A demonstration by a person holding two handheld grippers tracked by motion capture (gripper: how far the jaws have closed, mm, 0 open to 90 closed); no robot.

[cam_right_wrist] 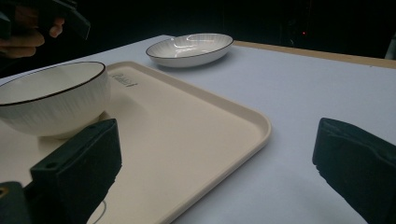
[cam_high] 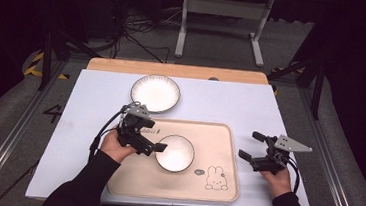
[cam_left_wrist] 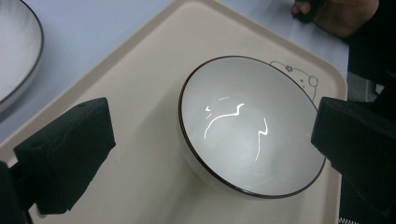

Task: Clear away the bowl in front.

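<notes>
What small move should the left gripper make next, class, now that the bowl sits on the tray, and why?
Probably draw the left gripper back from the bowl and swing it toward the plate. Its jaws stand wide open with nothing between the pads, the bowl rests upright on the tray, and the plate lies off the tray on the white table. The right gripper is open beside the tray.

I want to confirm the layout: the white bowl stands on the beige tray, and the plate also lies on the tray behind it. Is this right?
Not quite. The bowl does stand on the beige tray, but the plate lies off the tray, on the white table surface beyond its far edge. The high view shows this.
</notes>
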